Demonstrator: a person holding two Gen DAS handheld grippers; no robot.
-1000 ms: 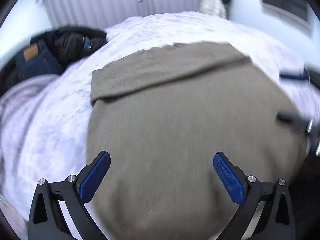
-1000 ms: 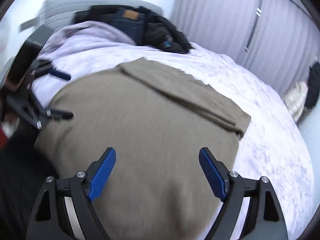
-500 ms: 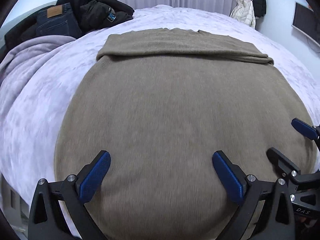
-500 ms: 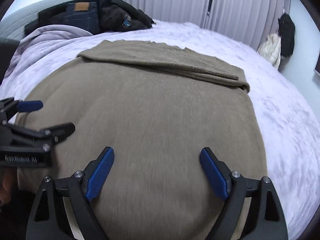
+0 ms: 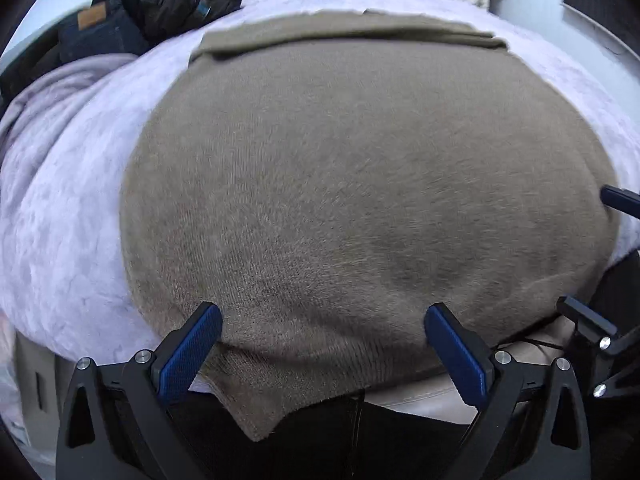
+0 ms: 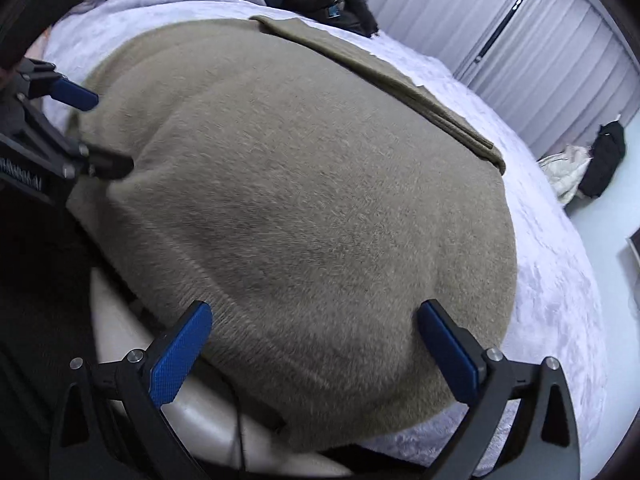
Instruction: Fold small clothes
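Note:
A taupe knit garment [image 5: 360, 184] lies flat on the lilac bed cover [image 5: 68, 240], with its far edge folded over into a band [image 5: 344, 32]. Its near hem hangs over the bed's front edge. My left gripper [image 5: 320, 352] is open and empty, its jaws straddling the near left hem. My right gripper [image 6: 316, 348] is open and empty over the near right hem of the garment [image 6: 304, 200]. The left gripper also shows at the left of the right wrist view [image 6: 80, 128]; the right gripper's fingers [image 5: 592, 320] show at the right of the left wrist view.
A pile of dark clothes and jeans [image 5: 132, 24] sits at the bed's far left, next to a bunched lilac blanket [image 5: 48, 96]. Curtains [image 6: 520, 28] hang behind. A white bag and dark item [image 6: 588, 164] lie on the floor at right. The bed's pale front edge [image 6: 132, 328] is below.
Both grippers have pulled back toward the near edge of the bed and lowered; the garment's near hem and the bed's front edge have come into view. Both stay open.

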